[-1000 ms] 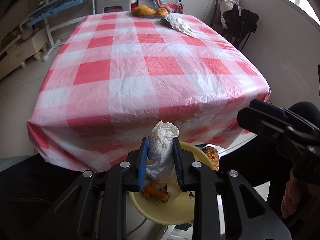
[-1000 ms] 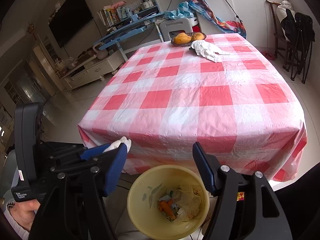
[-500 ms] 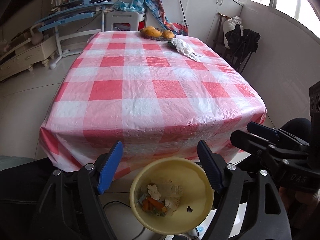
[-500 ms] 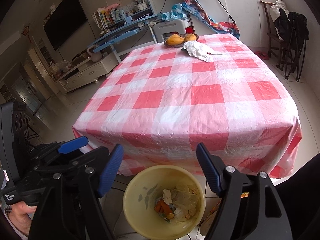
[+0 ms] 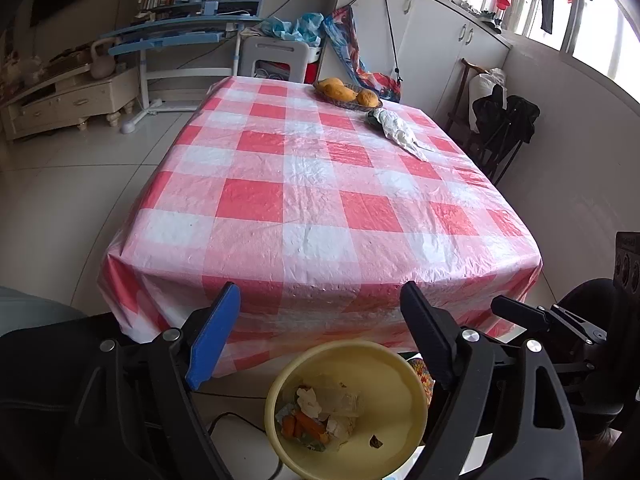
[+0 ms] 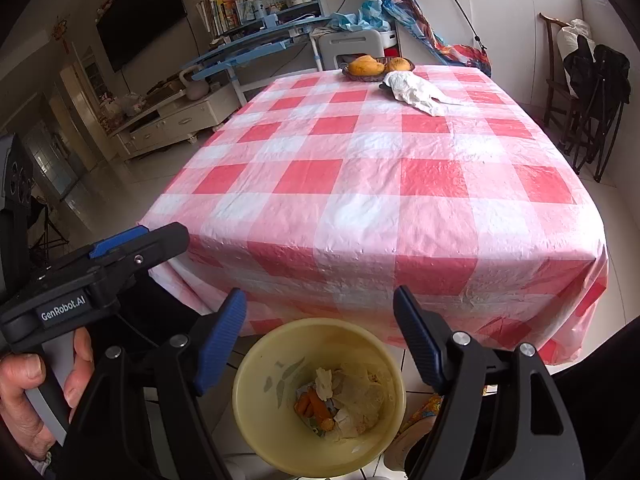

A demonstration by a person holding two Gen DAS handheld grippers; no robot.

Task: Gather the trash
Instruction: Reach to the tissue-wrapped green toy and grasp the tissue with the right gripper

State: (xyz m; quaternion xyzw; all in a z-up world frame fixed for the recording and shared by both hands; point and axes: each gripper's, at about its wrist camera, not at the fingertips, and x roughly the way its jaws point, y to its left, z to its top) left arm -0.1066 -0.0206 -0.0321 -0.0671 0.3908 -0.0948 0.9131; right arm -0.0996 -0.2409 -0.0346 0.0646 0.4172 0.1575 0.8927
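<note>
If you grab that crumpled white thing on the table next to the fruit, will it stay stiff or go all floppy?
The crumpled white wrapper would probably flop and dangle: it looks thin and wrinkled, with a loose tail trailing out. It likely weighs very little, lying flat on the checkered tablecloth. Pushed, it should slide or bunch up, not roll.

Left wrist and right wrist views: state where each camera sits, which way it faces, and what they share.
Left wrist: sits on the left tool, facing forward over the yellow bin toward the checked table; its own open fingers show, and the right tool shows at right.
Right wrist: sits on the right tool, facing the same way; its open fingers show, and the left tool and the person's left hand show at left.
Shared: bin, table, fruit basket, white crumpled bag.
</note>
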